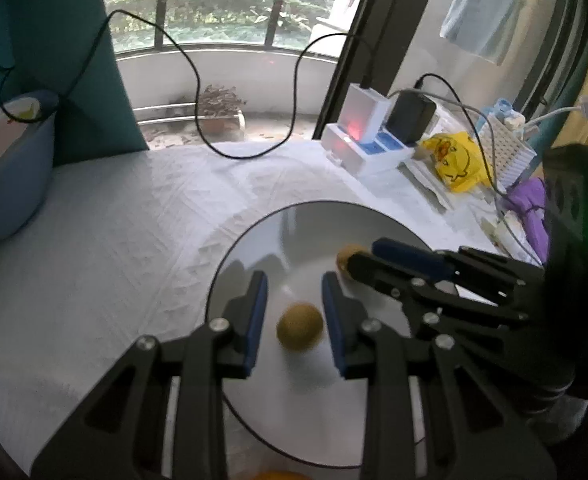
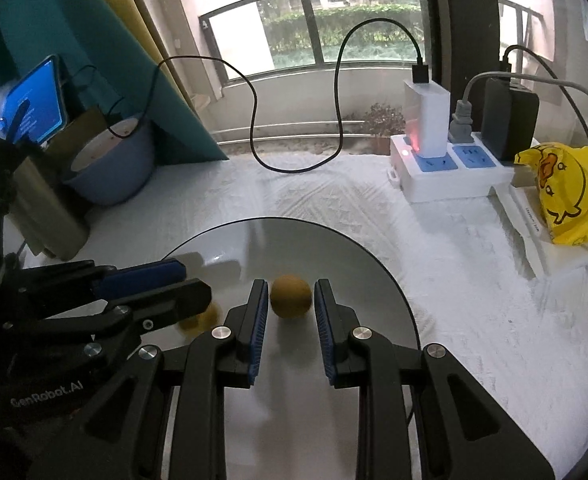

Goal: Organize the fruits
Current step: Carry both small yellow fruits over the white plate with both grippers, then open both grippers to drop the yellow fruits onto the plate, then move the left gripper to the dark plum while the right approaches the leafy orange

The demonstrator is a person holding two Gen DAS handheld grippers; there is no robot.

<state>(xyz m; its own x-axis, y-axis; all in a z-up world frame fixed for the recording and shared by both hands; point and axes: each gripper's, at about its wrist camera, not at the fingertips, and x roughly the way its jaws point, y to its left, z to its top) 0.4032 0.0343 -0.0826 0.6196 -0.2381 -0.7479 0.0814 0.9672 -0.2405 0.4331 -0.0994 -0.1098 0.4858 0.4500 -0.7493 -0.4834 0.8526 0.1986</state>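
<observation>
A round grey plate (image 1: 294, 232) (image 2: 294, 248) lies on the white cloth. In the left wrist view a small yellow-brown fruit (image 1: 299, 327) rests blurred on the plate between the blue pads of my left gripper (image 1: 294, 280), with a gap at its left side; the jaws are open. From the right wrist view this fruit (image 2: 198, 320) sits under my left gripper (image 2: 196, 280). My right gripper (image 2: 290, 284) (image 1: 363, 254) is shut on a second yellow-brown fruit (image 2: 291, 296) (image 1: 347, 258), held at the fingertips just over the plate.
A white power strip (image 2: 445, 176) (image 1: 367, 152) with chargers and looping black cables stands at the back right, beside a yellow duck bag (image 2: 565, 192) (image 1: 453, 160). A blue bowl (image 2: 110, 168) (image 1: 6, 184) and a metal cup (image 2: 42, 208) stand at the left.
</observation>
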